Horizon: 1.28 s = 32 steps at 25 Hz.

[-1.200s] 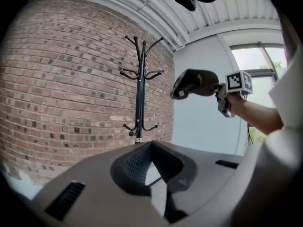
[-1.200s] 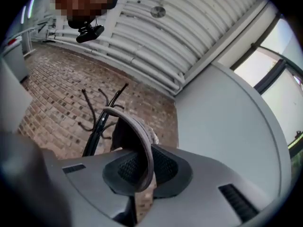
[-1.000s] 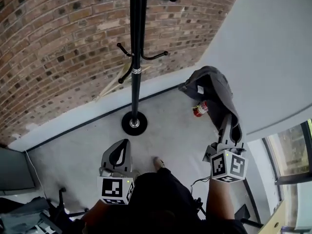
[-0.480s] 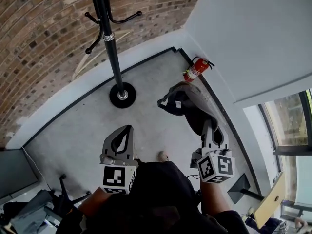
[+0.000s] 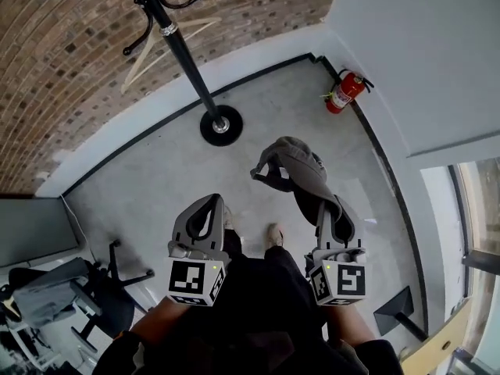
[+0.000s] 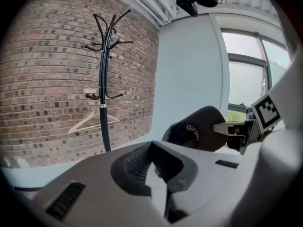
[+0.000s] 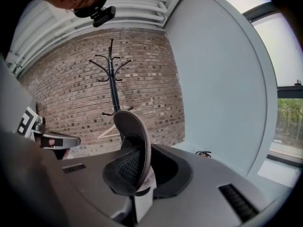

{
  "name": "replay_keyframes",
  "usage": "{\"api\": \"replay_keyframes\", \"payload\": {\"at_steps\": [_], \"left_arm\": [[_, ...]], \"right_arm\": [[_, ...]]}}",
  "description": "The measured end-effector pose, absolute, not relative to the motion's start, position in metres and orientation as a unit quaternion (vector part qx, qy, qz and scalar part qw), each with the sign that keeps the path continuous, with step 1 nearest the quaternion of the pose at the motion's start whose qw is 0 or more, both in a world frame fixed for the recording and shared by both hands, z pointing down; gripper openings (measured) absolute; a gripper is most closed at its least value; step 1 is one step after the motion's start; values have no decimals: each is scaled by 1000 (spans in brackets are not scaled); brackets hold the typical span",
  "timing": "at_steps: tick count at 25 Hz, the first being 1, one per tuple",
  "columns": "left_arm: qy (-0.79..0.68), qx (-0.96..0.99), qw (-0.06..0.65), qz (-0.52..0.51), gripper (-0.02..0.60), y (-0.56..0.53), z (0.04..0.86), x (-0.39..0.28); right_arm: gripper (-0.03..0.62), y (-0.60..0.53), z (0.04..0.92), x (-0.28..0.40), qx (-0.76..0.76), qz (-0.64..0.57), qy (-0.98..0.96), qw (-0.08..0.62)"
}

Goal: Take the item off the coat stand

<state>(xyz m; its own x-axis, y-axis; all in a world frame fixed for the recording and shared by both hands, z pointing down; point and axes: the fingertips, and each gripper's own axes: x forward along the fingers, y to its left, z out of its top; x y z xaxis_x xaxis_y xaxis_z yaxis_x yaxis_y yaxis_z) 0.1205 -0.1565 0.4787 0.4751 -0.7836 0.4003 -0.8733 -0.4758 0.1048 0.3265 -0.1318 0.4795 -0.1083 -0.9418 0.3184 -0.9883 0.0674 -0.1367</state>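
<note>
Cap (image 5: 301, 162): right gripper (image 5: 330, 209) is pinching its brim, well apart from coat stand (image 5: 187, 65), over open floor (image 5: 148, 174); left gripper (image 5: 209, 205) is pressing its jaws together, empty.

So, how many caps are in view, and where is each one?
1. The dark cap is clamped in the jaws of the right gripper, apart from the coat stand. No other cap hangs on the stand in either gripper view.
</note>
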Motion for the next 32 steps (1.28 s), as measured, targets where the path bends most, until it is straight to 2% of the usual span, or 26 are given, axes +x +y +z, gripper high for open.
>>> {"api": "replay_keyframes", "payload": {"at_steps": [11,25,32], "left_arm": [[-533,817,139,172,26,-91,492,154],[-554,807,153,135,26,-76,505,154],[-569,798,155,126,26,-67,499,141]], "right_arm": [[31,-82,487,351,611,98,-779,98],[31,-70,495,332,577,87,-799,146],[31,-72,476,317,566,54,-814,122]]}}
